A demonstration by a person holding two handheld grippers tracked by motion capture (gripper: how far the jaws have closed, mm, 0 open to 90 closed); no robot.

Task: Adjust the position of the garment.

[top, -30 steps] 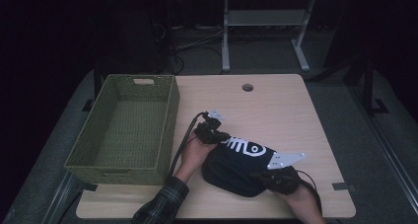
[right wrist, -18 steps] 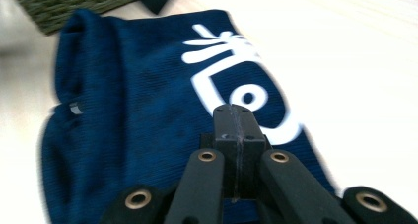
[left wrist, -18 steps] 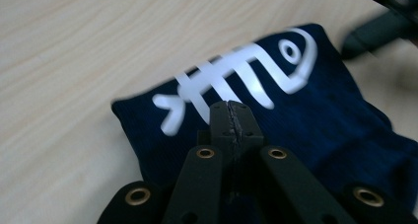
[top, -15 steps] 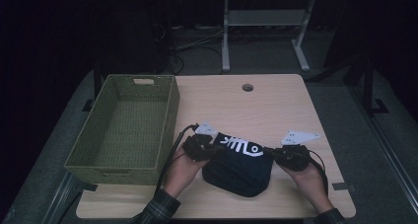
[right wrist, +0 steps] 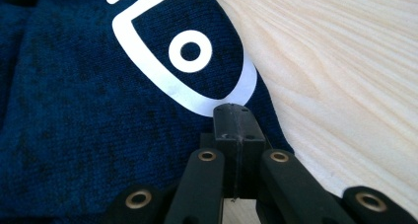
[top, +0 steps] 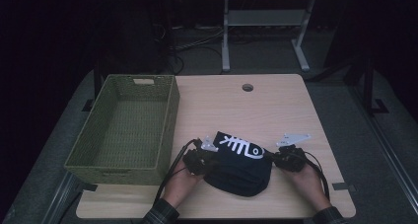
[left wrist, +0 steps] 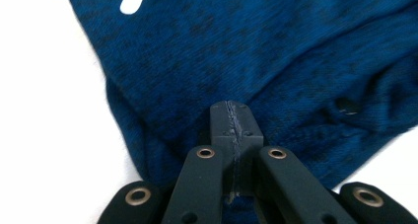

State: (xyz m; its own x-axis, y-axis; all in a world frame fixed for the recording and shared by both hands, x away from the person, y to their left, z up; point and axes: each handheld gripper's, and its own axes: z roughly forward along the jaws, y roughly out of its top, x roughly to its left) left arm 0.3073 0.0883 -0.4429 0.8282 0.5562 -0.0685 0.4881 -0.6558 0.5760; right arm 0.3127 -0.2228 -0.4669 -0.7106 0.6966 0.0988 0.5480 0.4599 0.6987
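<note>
A dark blue knitted garment [top: 240,165] with a white fish-skeleton print lay folded into a rounded bundle near the front edge of the light wooden table [top: 276,110], just to the right of a green woven basket [top: 125,128] that stood on the table's left side. The left gripper [top: 203,157] sat at the bundle's left edge and the right gripper [top: 281,157] at its right edge, each held in one of the person's hands, which came in from the bottom of the high view. In the left gripper view the two black jaws met flat against each other, their tips [left wrist: 231,116] resting over the blue fabric [left wrist: 256,61]; whether any cloth was pinched between them could not be told. In the right gripper view the jaws were likewise pressed together, tips [right wrist: 232,119] lying at the garment's edge beside the white ringed eye of the print [right wrist: 190,50] (the bare wood grain showed just to the right). A round cable hole [top: 247,87] sat near the table's far edge.
</note>
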